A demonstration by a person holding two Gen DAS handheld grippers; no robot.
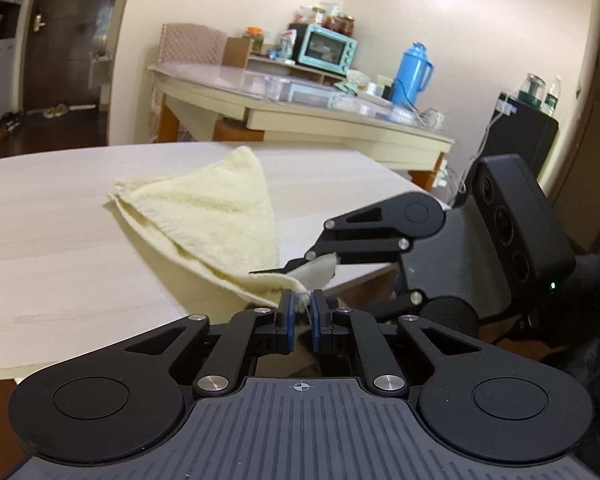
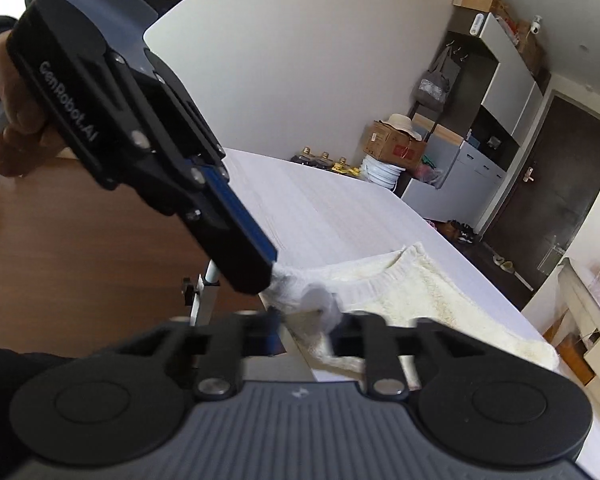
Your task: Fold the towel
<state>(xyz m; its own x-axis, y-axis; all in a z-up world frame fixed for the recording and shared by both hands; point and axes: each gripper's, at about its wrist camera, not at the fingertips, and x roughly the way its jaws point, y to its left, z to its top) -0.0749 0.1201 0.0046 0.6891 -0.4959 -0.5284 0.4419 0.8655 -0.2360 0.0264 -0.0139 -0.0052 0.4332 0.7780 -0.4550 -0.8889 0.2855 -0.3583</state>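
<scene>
Both hand-held grippers clenched on same near corner of towel (image 1: pixel 204 216): your left hand-held gripper (image 1: pixel 303 307), right hand-held gripper (image 1: pixel 296 268) just beside. Towel lies ahead on worktop (image 1: pixel 60 216), long axis running away.

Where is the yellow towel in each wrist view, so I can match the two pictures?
Left wrist: towel sits centre-left on the table, its near corner running to the gripper tips.
Right wrist: towel lies lower right, along the table's near edge.
Shared landmark: the towel corner where the left gripper and right gripper meet.
</scene>
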